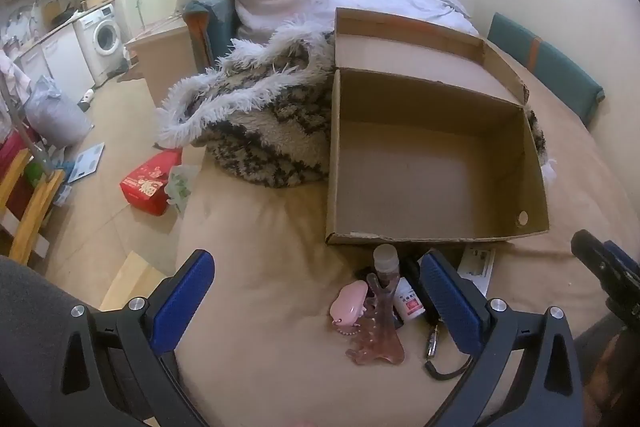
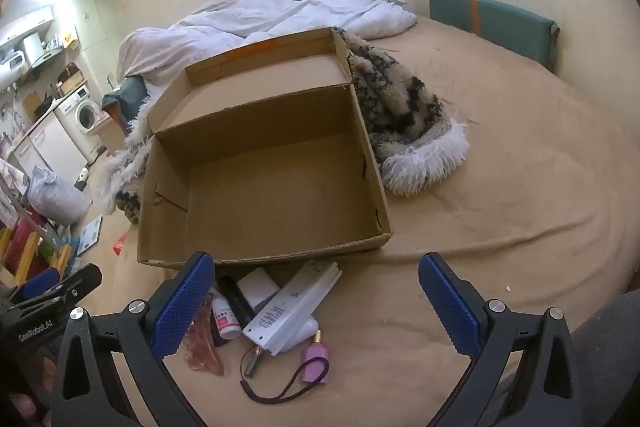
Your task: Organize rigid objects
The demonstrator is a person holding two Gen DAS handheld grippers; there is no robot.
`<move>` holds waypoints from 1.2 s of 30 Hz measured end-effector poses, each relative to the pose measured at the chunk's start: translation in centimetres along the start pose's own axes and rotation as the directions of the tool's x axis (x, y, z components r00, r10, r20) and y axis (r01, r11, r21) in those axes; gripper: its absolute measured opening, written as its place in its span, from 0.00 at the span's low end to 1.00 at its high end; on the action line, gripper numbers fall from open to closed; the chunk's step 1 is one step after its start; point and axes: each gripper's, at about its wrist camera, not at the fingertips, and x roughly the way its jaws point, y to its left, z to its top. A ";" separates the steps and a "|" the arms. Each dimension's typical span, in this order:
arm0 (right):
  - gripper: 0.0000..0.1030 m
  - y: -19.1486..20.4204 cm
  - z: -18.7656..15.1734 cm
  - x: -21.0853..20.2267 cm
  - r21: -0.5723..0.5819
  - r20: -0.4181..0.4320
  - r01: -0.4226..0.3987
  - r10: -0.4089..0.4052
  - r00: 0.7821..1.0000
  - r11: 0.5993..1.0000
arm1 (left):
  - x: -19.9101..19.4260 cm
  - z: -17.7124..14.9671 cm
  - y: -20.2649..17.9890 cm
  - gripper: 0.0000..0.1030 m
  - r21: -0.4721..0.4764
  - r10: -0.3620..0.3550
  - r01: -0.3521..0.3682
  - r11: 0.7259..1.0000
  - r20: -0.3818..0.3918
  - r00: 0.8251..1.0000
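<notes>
Left wrist view: both my tongs, left gripper and right gripper, hover open and empty — small items heaped before the empty cardboard box, ready for packing.

Left gripper held low, fingers spread wide, nothing between the blue pads. Right gripper likewise wide open, blue-padded fingers empty. In the left view the right gripper shows at 3 o'clock; in the right view the left sits at 9 o'clock.
</notes>
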 end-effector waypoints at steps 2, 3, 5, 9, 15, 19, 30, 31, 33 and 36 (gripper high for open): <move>1.00 0.3 -0.1 -0.1 -0.006 0.003 0.004 -0.004 1.000 1.000 | 0.0 0.0 0.1 1.00 -0.002 0.002 -0.002 1.000 -0.002 1.000; 1.00 0.4 -0.1 -0.1 -0.009 0.005 0.004 -0.004 1.000 1.000 | 0.2 0.0 0.1 1.00 -0.004 0.002 -0.002 1.000 -0.002 1.000; 1.00 0.5 -0.2 -0.2 -0.009 0.006 0.005 -0.005 1.000 1.000 | 0.2 0.0 0.2 1.00 -0.005 0.003 -0.003 1.000 -0.002 1.000; 1.00 0.5 -0.3 -0.2 -0.007 -0.001 0.001 -0.001 1.000 1.000 | 0.2 0.0 0.1 1.00 -0.002 0.006 -0.006 1.000 0.001 1.000; 1.00 0.9 -0.1 -0.6 -0.017 0.019 -0.028 0.028 0.999 0.999 | 0.1 -0.2 0.1 1.00 -0.011 0.008 -0.008 1.000 0.007 1.000; 1.00 1.0 -0.2 -0.6 -0.020 0.014 -0.033 0.033 0.999 0.999 | 0.1 -0.2 0.2 1.00 -0.014 0.008 -0.008 1.000 0.003 1.000; 1.00 1.4 -0.2 -0.7 -0.035 0.016 -0.046 0.047 0.999 0.998 | 0.8 0.0 0.5 1.00 -0.034 0.012 -0.012 0.999 -0.019 1.000; 1.00 1.4 -0.2 -0.8 -0.035 0.016 -0.046 0.047 0.999 0.998 | 0.9 0.0 0.5 1.00 -0.037 0.013 -0.013 0.999 -0.021 1.000; 1.00 1.4 -0.2 -0.8 -0.035 0.016 -0.046 0.047 0.999 0.998 | 0.8 0.1 0.6 1.00 -0.040 0.013 -0.014 0.999 -0.017 1.000; 1.00 1.4 -0.2 -0.8 -0.036 0.016 -0.044 0.045 0.999 0.998 | 0.7 0.1 0.6 1.00 -0.042 0.012 -0.013 0.999 -0.012 1.000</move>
